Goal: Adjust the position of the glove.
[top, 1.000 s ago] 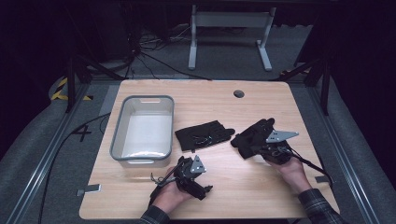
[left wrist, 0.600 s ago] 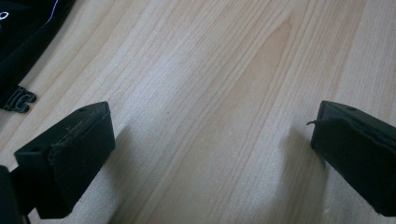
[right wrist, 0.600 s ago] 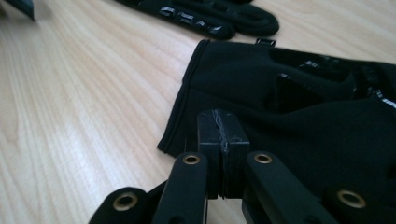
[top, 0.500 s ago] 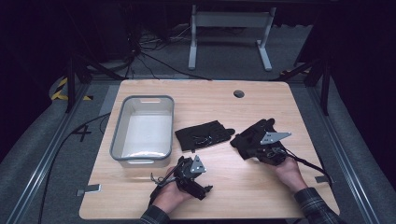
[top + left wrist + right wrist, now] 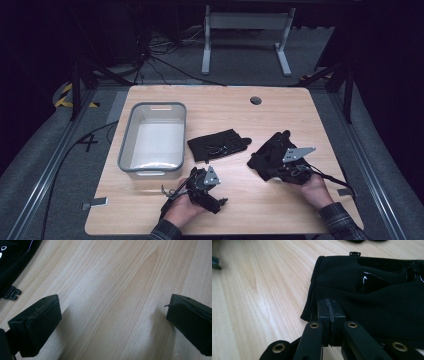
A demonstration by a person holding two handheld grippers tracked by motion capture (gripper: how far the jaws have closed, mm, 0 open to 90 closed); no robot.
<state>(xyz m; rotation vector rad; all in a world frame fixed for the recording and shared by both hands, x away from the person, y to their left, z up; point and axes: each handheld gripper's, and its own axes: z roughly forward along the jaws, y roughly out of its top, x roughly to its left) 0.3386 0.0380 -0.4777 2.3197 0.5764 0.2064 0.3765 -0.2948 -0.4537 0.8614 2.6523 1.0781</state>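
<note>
Pale wooden surface [image 5: 310,210] under dark surroundings: a black glove [image 5: 267,152] lies at its right side, near the person's edge, with the right gripper [image 5: 331,315] at its cuff. In the right gripper view the jaws stand fully closed, pad against pad, at the hemmed cuff edge; whether any fabric is pinched between them cannot be told, as the pads cover the spot. The glove looks light, soft and limp, likely to sag and fold when lifted; a glossy patch on it may be slicker than the knit around it. The cuff hem, the firmest and thickest edge, seems the best place to take hold, with a bite deep enough that the cloth does not slip out. A second glove [image 5: 219,145] lies flat near the middle of the surface, just left of the first and apart from it. Left of that stands a grey bin [image 5: 129,145], with nothing in it that can be made out. The left gripper [image 5: 113,317] rests low over bare wood at the near edge, jaws wide with nothing between them. Compared with a second ago, the right hand and its gripper sit slightly nearer the person, and the glove beneath has shifted with them; the left gripper, second glove and bin lie as before.
</note>
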